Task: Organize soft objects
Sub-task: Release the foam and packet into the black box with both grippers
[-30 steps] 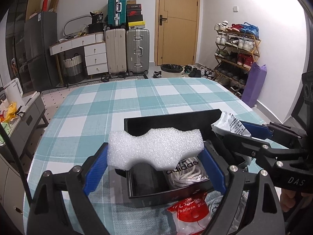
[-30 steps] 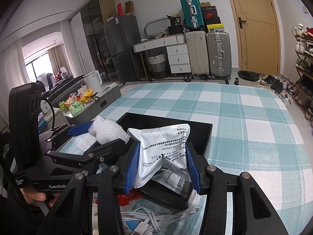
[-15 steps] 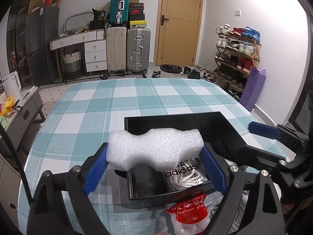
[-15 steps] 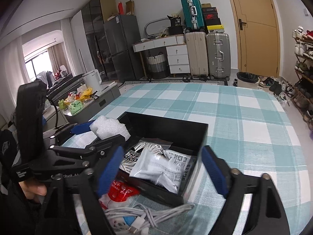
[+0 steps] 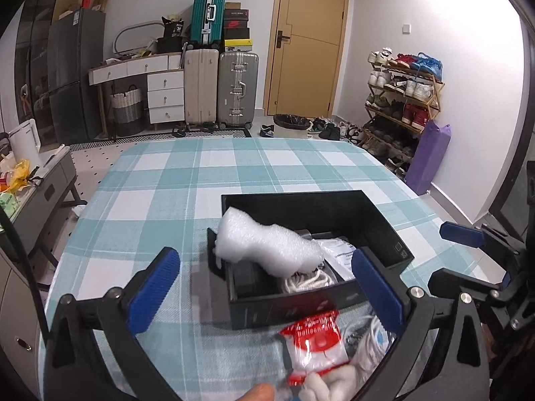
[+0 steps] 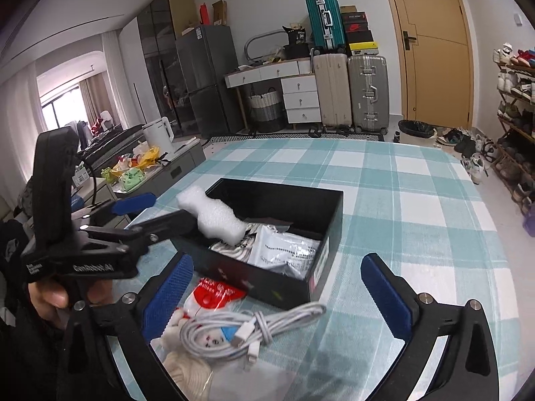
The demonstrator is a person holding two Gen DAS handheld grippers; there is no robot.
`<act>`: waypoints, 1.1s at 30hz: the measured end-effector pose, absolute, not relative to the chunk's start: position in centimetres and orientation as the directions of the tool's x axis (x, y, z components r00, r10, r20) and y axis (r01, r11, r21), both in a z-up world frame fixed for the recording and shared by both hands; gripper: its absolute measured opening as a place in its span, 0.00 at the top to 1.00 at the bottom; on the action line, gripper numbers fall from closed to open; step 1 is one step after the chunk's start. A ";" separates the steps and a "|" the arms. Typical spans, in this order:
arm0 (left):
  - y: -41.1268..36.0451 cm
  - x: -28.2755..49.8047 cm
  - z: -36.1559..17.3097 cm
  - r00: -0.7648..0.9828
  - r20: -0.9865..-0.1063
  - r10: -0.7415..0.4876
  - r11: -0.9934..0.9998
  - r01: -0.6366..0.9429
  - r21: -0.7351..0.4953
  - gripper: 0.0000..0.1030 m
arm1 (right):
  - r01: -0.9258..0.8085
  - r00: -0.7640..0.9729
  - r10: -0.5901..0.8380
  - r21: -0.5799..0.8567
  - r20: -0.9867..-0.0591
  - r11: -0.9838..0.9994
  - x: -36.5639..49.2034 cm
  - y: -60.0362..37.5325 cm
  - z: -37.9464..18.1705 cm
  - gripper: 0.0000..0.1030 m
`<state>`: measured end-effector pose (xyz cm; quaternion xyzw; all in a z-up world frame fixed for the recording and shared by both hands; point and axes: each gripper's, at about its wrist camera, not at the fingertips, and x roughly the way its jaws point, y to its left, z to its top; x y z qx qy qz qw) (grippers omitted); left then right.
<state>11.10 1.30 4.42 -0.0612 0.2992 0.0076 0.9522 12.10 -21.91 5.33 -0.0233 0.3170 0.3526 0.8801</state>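
White foam block (image 5: 267,245) leans half in the black box (image 5: 384,220), centre frame; light, squashy, grip its waist. Left gripper (image 5: 267,287) and right gripper (image 6: 284,287) fingers just spread wide, empty.

Left gripper (image 5: 265,289) jaws have just been opening; now wide, nothing between the pads. White foam piece (image 5: 264,247) lies tilted on the left rim of the black box (image 5: 384,227). Red-and-white packet (image 5: 314,344) lies just in front of the box on checked cloth (image 5: 174,200).
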 end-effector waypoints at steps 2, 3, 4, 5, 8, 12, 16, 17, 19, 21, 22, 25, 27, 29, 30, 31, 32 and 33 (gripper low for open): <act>1.4 10.3 4.6 0.825 -0.566 -0.016 0.992 -0.056 -0.110 0.00 | -0.630 0.546 0.604 0.191 -0.580 0.753 11.7 -22.3 5.2 0.01; 1.4 9.8 4.6 0.826 -0.564 -0.013 0.992 -0.059 -0.110 0.00 | -0.628 0.547 0.603 0.192 -0.581 0.754 11.6 -22.4 5.0 0.01; 1.5 9.5 4.7 0.826 -0.563 -0.011 0.992 -0.061 -0.110 0.00 | -0.623 0.549 0.598 0.191 -0.584 0.758 11.3 -22.6 4.9 0.01; 1.5 9.0 4.6 0.827 -0.562 -0.011 0.992 -0.063 -0.111 0.00 | -0.620 0.550 0.594 0.190 -0.587 0.761 11.1 -22.7 4.8 0.01; 1.4 7.9 4.5 0.825 -0.565 -0.007 0.992 -0.065 -0.107 0.00 | -0.615 0.542 0.588 0.194 -0.600 0.764 10.6 -23.0 4.4 0.01; 1.1 6.9 4.0 0.820 -0.572 -0.002 0.993 -0.064 -0.095 0.00 | -0.606 0.528 0.581 0.205 -0.619 0.769 9.9 -23.2 3.5 0.01; 1.0 6.4 3.3 0.812 -0.584 -0.009 0.992 -0.066 -0.107 0.00 | -0.595 0.516 0.576 0.218 -0.634 0.773 9.7 -23.2 2.7 0.01; 0.9 6.3 3.0 0.808 -0.589 -0.009 0.992 -0.067 -0.106 0.00 | -0.593 0.513 0.575 0.221 -0.638 0.774 9.7 -23.2 2.5 0.01; 0.8 6.1 2.6 0.804 -0.594 -0.004 0.992 -0.070 -0.101 0.00 | -0.591 0.502 0.576 0.231 -0.645 0.773 9.7 -23.1 2.3 0.01; 0.7 5.9 2.2 0.802 -0.598 -0.002 0.993 -0.069 -0.096 0.00 | -0.587 0.495 0.581 0.245 -0.645 0.772 9.8 -23.1 2.2 0.01; 0.6 5.8 1.9 0.801 -0.599 -0.002 0.993 -0.068 -0.094 0.00 | -0.584 0.491 0.582 0.251 -0.648 0.772 9.9 -23.1 2.0 0.01; 0.5 5.6 1.4 0.797 -0.604 0.002 0.994 -0.065 -0.083 0.00 | -0.572 0.479 0.583 0.271 -0.656 0.775 10.2 -23.1 1.7 0.01; 0.6 5.5 0.9 0.793 -0.610 0.003 0.995 -0.066 -0.081 0.00 | -0.561 0.472 0.582 0.284 -0.662 0.778 10.4 -23.1 1.4 0.01; 0.7 5.5 0.5 0.787 -0.617 -0.008 0.993 -0.065 -0.096 0.00 | -0.552 0.465 0.584 0.297 -0.666 0.779 10.6 -23.1 1.2 0.01; 0.7 5.5 0.3 0.786 -0.619 -0.012 0.993 -0.064 -0.101 0.00 | -0.548 0.462 0.584 0.303 -0.668 0.780 10.8 -23.1 1.0 0.01; 0.7 5.5 0.2 0.784 -0.620 -0.016 0.993 -0.063 -0.104 0.00 | -0.542 0.456 0.585 0.311 -0.671 0.780 10.9 -23.1 0.9 0.01; 0.7 5.5 0.1 0.783 -0.621 -0.019 0.993 -0.060 -0.106 0.00 | -0.540 0.452 0.586 0.316 -0.673 0.780 11.0 -23.1 0.8 0.01; 0.6 5.5 0.0 0.782 -0.623 -0.023 0.992 -0.057 -0.108 0.00 | -0.536 0.448 0.587 0.323 -0.674 0.780 11.1 -23.1 0.6 0.01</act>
